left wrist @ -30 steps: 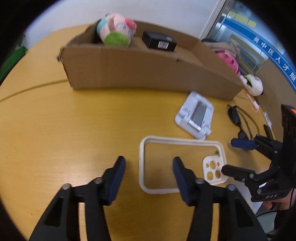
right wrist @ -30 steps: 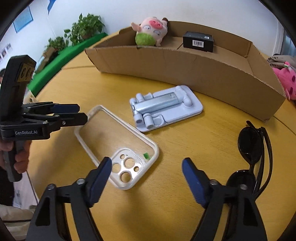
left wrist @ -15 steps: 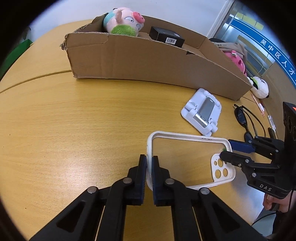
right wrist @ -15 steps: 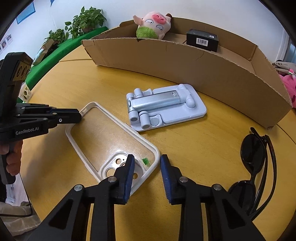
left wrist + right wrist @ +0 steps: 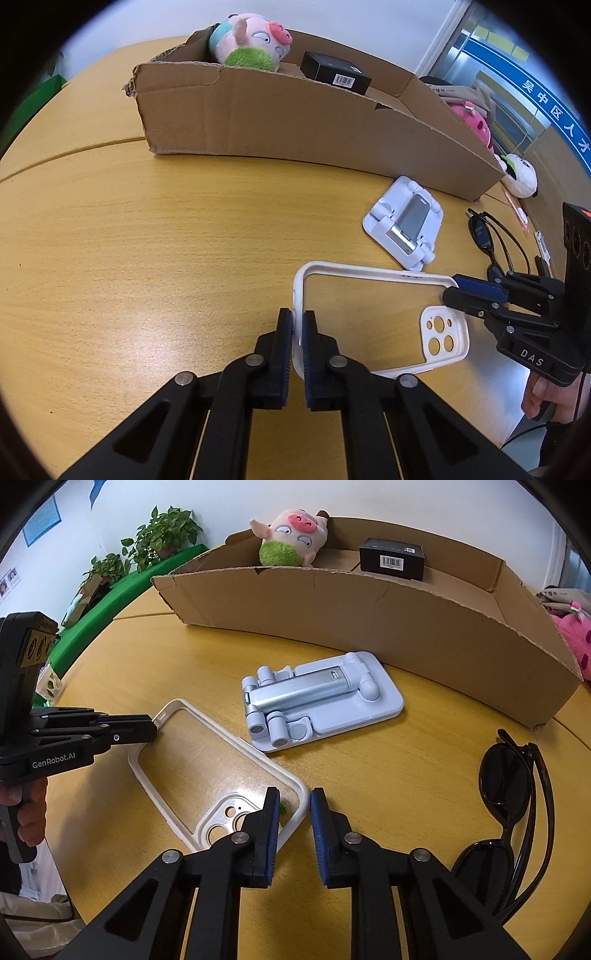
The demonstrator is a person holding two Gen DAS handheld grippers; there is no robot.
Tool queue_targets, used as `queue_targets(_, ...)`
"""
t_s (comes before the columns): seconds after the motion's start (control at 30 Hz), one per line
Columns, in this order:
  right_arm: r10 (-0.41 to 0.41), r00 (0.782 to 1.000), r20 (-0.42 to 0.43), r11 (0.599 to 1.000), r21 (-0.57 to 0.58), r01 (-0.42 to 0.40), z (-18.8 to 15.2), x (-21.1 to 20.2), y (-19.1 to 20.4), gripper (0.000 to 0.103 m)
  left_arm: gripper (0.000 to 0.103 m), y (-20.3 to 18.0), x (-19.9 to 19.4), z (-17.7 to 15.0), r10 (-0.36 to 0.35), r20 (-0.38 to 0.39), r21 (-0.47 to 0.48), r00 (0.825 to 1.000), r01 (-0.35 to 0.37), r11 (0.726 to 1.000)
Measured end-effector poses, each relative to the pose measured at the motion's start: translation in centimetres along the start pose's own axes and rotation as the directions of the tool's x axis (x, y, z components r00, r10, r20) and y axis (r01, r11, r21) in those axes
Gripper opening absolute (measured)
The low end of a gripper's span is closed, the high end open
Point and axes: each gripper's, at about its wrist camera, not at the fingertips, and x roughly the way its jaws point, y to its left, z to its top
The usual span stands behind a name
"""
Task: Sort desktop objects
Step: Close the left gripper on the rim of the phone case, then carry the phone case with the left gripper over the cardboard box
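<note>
**Mia:** Where is the phone case (image 5: 380, 317)?

**Ben:** It is between the two grippers, low over the yellow table (image 5: 147, 240). The left gripper (image 5: 297, 332) is squeezed tight on the rim at one short end. The right gripper (image 5: 292, 823) has its fingers on both sides of the rim at the other end, the end with the camera holes. Its fingers are close together, with the rim between them, so it looks like a hold too.

**Mia:** Which way does the case point?

**Ben:** Its long side runs from one gripper to the other. So each hand has one end, and neither is nearer.

**Mia:** Where should it go?

**Ben:** Most likely into the cardboard box (image 5: 295, 122). The box is past the case, at the far side of the table. A plush pig (image 5: 251, 44) and a small black box (image 5: 334, 72) are in it.

**Mia:** Is anything in the way?

**Ben:** The white phone stand (image 5: 317, 701) lies flat between the case and the box. The sunglasses (image 5: 513, 797) are off to the right, well apart. The case would need to go up and over the stand and the box wall.
</note>
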Motion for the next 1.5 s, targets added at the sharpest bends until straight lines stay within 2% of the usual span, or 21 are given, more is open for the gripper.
queue_targets(0.03,-0.004,1.0,-0.002,1.0,0.001,0.004,0.0,0.0,-0.1,0.021,0.005,-0.1,0.0,0.0,0.003,0.0,0.003,1.0,-0.003,1.0)
queue_targets(0.07,-0.028,1.0,-0.002,1.0,-0.002,0.028,-0.1,0.0,-0.1,0.033,0.005,-0.1,0.0,0.0,0.005,0.0,0.006,1.0,-0.005,1.0)
queue_targets(0.1,-0.029,1.0,-0.007,1.0,-0.007,0.029,-0.1,0.0,0.0,0.049,0.005,-0.1,0.0,0.0,0.005,-0.001,0.005,1.0,-0.005,1.0)
queue_targets(0.13,-0.021,1.0,-0.01,1.0,-0.012,0.021,-0.3,-0.1,0.1,0.055,0.005,0.0,0.0,0.0,0.005,-0.001,0.004,1.0,-0.005,1.0)
queue_targets(0.43,-0.035,0.999,-0.012,0.999,-0.036,0.034,-1.7,-0.6,1.1,0.056,0.005,-0.5,0.1,-0.1,0.006,-0.005,0.018,1.0,-0.006,1.0)
queue_targets(0.47,-0.027,1.0,-0.011,0.999,-0.036,0.027,-1.7,-0.6,1.1,0.055,0.004,-0.7,0.1,-0.2,0.002,-0.009,0.027,1.0,-0.002,1.0)
queue_targets(0.5,-0.017,1.0,-0.008,0.999,-0.036,0.016,-1.7,-0.6,1.2,0.044,0.004,-0.9,0.1,-0.3,0.009,-0.009,0.037,1.0,-0.009,0.999)
queue_targets(0.57,-0.029,1.0,-0.004,0.999,-0.036,0.029,-1.6,-0.6,1.2,0.038,0.004,-1.1,-0.1,-0.3,0.026,-0.006,0.042,1.0,-0.026,0.999)
queue_targets(0.67,-0.033,0.999,0.004,0.999,-0.009,0.033,-1.6,-0.6,0.7,0.022,0.004,-0.7,-0.6,-0.4,0.008,0.007,0.024,1.0,-0.008,1.0)
queue_targets(0.83,-0.027,0.999,0.023,0.999,0.022,0.026,-2.2,-1.2,0.4,0.021,0.004,-1.3,-1.5,-0.3,-0.002,0.036,0.039,0.999,0.001,0.999)
queue_targets(0.93,-0.023,0.998,0.064,0.999,0.049,0.02,-2.2,-2.4,-0.2,0.018,0.004,-1.6,-2.1,-0.4,-0.02,0.043,0.04,0.999,0.018,0.999)
queue_targets(1.07,-0.018,0.994,0.106,0.998,0.061,0.012,-1.6,-3.9,-0.5,0.017,0.004,-1.9,-3.0,-0.3,-0.025,0.071,0.041,0.997,0.022,0.999)
queue_targets(1.27,-0.012,0.993,0.116,0.999,0.053,0.005,-0.8,-4.1,-0.3,0.017,0.004,-1.7,-3.4,0.4,-0.036,0.087,0.028,0.996,0.033,0.999)
queue_targets(1.5,-0.022,0.985,0.169,0.997,0.077,0.009,-0.2,-5.0,-1.0,0.015,0.004,-2.2,-4.0,0.6,-0.047,0.116,0.048,0.992,0.042,0.998)
